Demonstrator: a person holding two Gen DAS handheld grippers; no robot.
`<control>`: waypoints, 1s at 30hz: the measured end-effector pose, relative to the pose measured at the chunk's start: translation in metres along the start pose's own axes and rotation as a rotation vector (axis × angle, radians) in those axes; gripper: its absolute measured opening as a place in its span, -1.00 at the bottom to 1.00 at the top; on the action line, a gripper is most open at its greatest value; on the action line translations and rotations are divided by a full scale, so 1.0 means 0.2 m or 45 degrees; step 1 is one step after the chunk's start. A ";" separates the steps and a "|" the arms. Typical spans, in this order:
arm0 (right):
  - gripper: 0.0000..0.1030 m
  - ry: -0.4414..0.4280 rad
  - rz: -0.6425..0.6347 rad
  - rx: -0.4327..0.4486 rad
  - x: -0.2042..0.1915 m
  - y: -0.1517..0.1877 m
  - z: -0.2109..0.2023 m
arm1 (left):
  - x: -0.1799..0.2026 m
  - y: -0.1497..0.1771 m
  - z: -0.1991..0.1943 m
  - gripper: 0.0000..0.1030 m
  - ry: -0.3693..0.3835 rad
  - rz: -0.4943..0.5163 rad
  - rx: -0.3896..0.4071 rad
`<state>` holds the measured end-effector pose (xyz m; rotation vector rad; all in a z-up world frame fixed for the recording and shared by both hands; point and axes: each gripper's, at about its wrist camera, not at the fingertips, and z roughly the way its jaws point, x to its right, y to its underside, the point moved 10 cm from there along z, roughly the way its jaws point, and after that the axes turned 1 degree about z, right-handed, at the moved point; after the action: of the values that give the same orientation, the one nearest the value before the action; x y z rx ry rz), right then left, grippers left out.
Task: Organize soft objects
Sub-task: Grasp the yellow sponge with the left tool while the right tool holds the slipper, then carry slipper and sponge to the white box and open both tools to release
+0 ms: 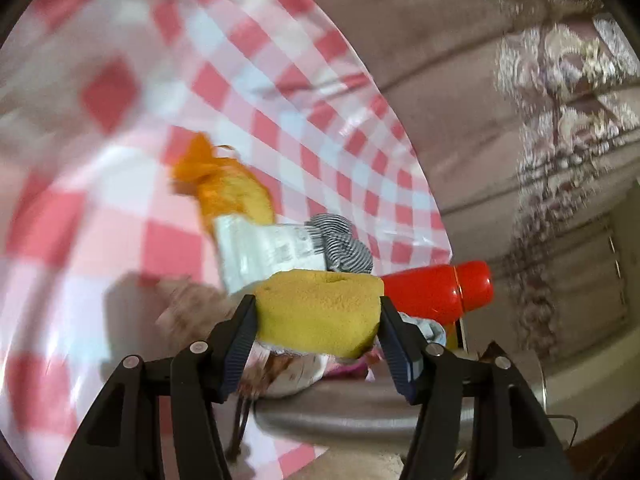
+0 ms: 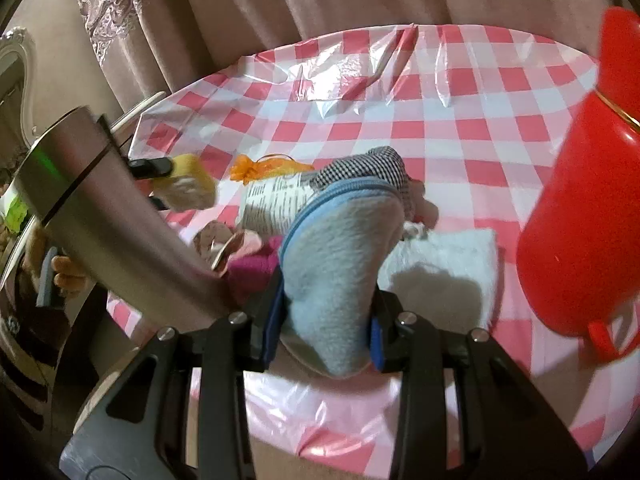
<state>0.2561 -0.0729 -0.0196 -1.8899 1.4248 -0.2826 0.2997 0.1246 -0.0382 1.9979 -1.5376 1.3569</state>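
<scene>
Holding: left gripper (image 1: 318, 322) pinches one yellow sponge (image 1: 320, 312)
Right gripper (image 2: 322, 326): clamps one grey-blue zip pouch (image 2: 340, 264)
Table (image 2: 460, 128): one orange mesh bag (image 2: 264, 170) at ten o'clock of pouch; one white towel (image 2: 448, 264) at three o'clock
Flasks: one red (image 2: 580, 220), one steel (image 2: 92, 200)

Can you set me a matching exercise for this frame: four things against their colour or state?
Things:
1. sponge
2. fleece pouch
3. flask
4. folded towel

States:
a. lying flat on the checked cloth
b. red, at the right
c. yellow, gripped by the left gripper
d. grey-blue with a zip, gripped by the right gripper

Pairs: 1-c, 2-d, 3-b, 4-a
</scene>
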 end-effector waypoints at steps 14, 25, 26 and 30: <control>-0.24 0.198 0.007 -0.011 0.16 0.26 -0.36 | 0.13 0.60 -0.33 0.16 -0.468 0.141 0.284; -0.24 0.339 0.114 -0.008 0.47 0.52 -0.75 | 0.50 0.89 -0.08 0.16 -0.660 0.397 0.263; -0.24 0.353 0.126 -0.006 0.50 0.54 -0.78 | 0.54 0.91 -0.03 0.16 -0.646 0.423 0.243; -0.24 0.432 0.189 0.015 0.67 0.61 -0.94 | 0.74 1.00 0.13 0.16 -0.587 0.521 0.196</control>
<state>0.1061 -0.2870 -0.0023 -1.7735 1.7724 -0.5587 0.1395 -0.0614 0.0040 2.2956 -2.2057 1.2318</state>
